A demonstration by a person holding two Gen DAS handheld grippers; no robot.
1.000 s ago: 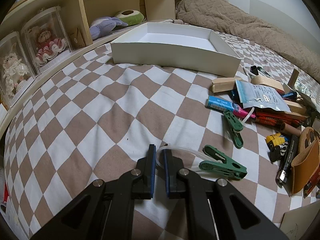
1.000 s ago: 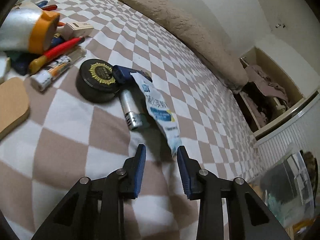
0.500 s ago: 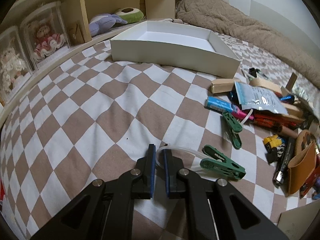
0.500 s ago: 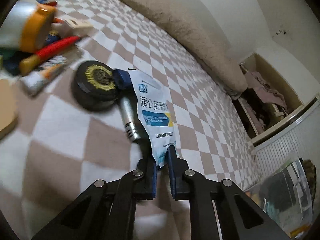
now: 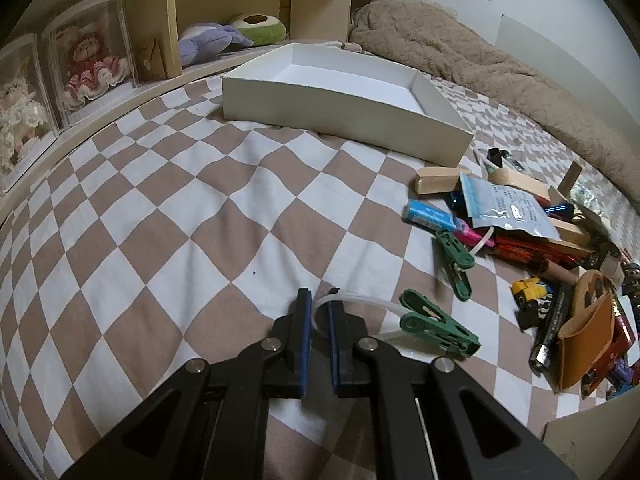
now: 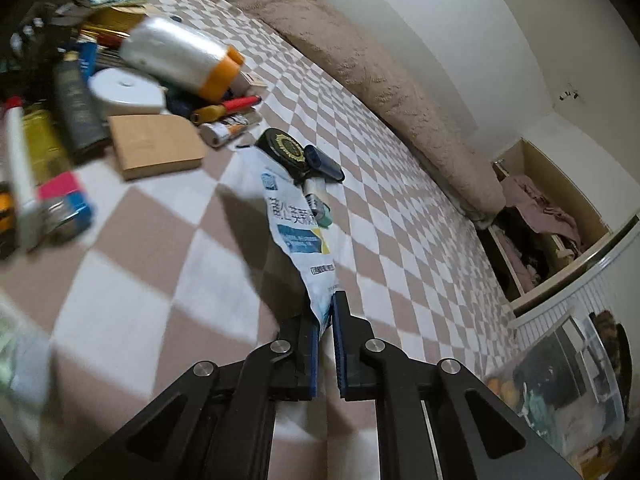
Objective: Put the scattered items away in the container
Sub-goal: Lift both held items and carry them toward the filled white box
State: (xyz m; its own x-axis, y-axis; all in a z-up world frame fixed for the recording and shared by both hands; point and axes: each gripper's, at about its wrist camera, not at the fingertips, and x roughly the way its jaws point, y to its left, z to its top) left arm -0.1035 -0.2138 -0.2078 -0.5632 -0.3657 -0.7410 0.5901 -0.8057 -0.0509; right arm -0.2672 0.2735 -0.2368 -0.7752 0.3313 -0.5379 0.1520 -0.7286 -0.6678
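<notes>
Left gripper (image 5: pixel 318 306): jaws narrow, pinched on the loop of a white zip tie (image 5: pixel 352 301) that lies on the bed (image 5: pixel 168 216). A green clip (image 5: pixel 438 330) is clamped on the tie just right of the jaws; a second clip (image 5: pixel 454 258) lies further off, at the edge of the pile.

Right gripper (image 6: pixel 326 312): jaws nearly together, clamped on the bottom edge of a white-and-blue sachet (image 6: pixel 298 236) (printed text not readable). Sachet hangs out ahead of the jaws, its far end over a black round tin (image 6: pixel 286 148) and a silver tube (image 6: pixel 318 204).

Container: white box (image 5: pixel 340 108), open top, sits at the far side of the bed near the shelf (image 5: pixel 172 76) edge; nothing visible inside.

Scattered pile at the bed's right side in the left view: wooden block (image 5: pixel 438 180), foil pouch (image 5: pixel 504 208), blue tube (image 5: pixel 430 214), tan leather pouch (image 5: pixel 584 336). Right view shows more: thread spool (image 6: pixel 180 56) with orange end (blurred), cardboard pad (image 6: pixel 156 146), red pen (image 6: pixel 236 104)

Brown blanket (image 5: pixel 500 68) lies bunched along the far edge of the bed
</notes>
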